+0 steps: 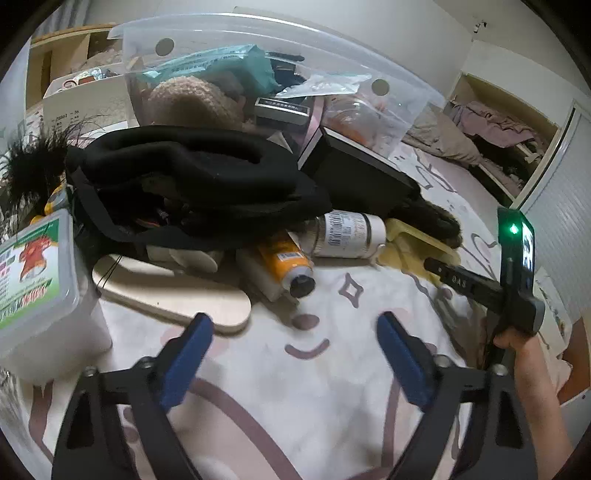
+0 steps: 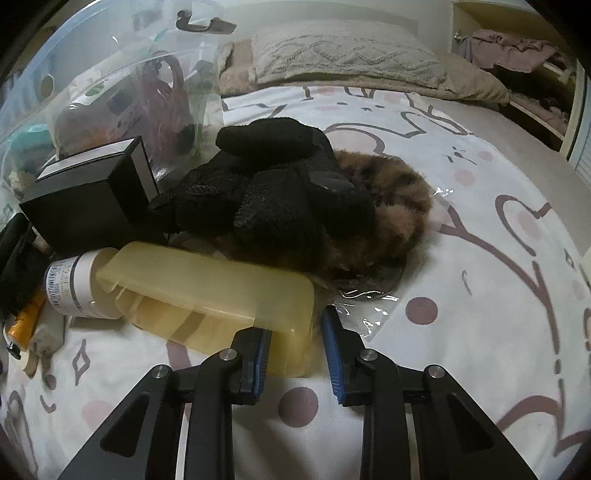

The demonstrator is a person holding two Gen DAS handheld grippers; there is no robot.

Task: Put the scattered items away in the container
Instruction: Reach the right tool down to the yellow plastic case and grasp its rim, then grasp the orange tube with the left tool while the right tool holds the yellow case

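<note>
We see a bed (image 2: 480, 258) under a white sheet printed with mauve doodles and dots, a beige knitted pillow (image 2: 351, 55) at its head, pale walls (image 1: 369, 22), an open cupboard (image 1: 509, 122) stuffed with clothes at upper right, a wooden shelf (image 1: 66, 48) at upper left, dim indoor light

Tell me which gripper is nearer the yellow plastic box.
Right. The right gripper has its jaws around a corner of the yellow plastic box; the left gripper hovers open over bare sheet, short of the pile.
</note>
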